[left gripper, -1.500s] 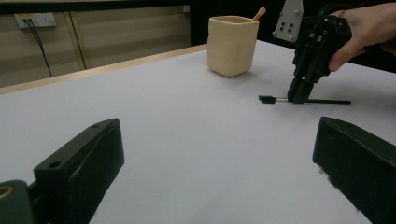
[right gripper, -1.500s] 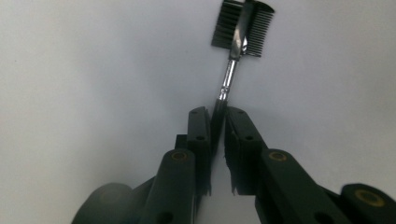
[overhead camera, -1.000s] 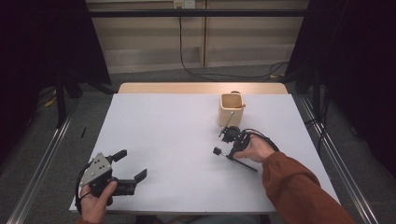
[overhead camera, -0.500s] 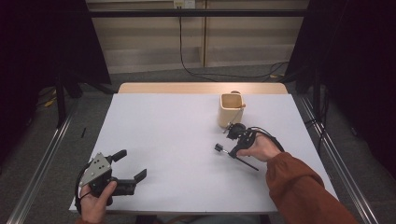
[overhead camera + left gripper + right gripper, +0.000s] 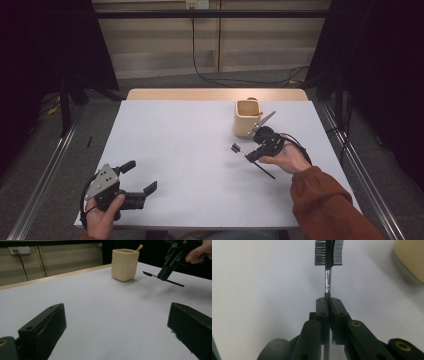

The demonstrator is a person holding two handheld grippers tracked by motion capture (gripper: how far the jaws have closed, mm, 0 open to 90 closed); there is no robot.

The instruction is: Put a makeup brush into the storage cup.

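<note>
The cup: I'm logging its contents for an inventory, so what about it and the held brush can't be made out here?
- Cup interior: high view too small, the left gripper view blocked by its wall; one wooden tip shows.
- Brush: top cut off by the right gripper view's upper edge.
- Brush handle: middle hidden between the right gripper's shut jaws.
</note>
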